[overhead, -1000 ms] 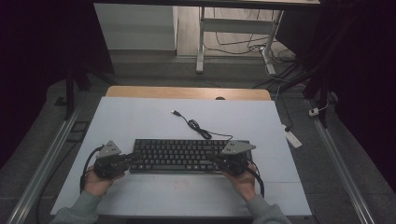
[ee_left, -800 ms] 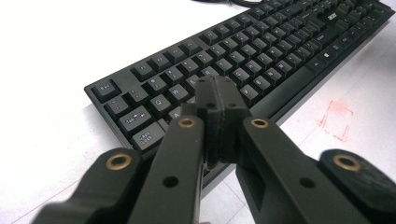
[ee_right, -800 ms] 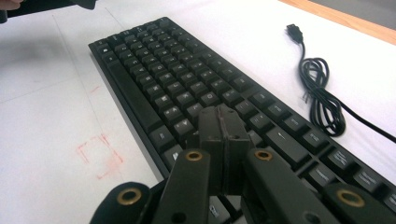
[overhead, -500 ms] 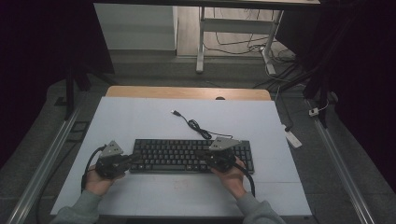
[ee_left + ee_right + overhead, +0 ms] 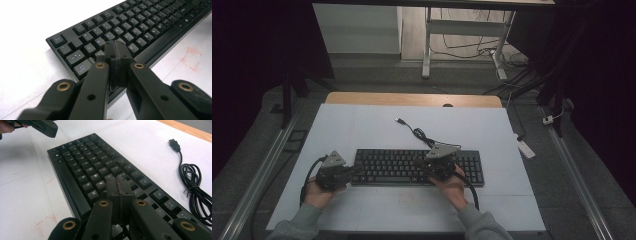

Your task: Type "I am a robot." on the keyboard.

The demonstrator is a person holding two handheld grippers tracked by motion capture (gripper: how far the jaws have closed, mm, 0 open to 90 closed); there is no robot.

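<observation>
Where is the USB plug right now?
In the high view, the USB plug lies on the white table, beyond the keyboard, at the far end of its coiled cable.

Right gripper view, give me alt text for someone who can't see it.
A hand-held gripper, its jaws pressed shut, hovers over the right part of a black keyboard on a white table. A coiled black USB cable lies to the right.

We see a white bench (image 5: 362, 125) with a wooden strip (image 5: 412, 99) along its far edge. A faint red outline (image 5: 192, 58) is drawn on the bench to the right of the left tool (image 5: 115, 47). More red marks (image 5: 45, 225) lie left of the right tool (image 5: 119, 182). On the floor well off to that tool's right we see a white block (image 5: 525, 148). Far ahead of it stand a white frame (image 5: 427, 45) and loose cables (image 5: 462, 47).
</observation>
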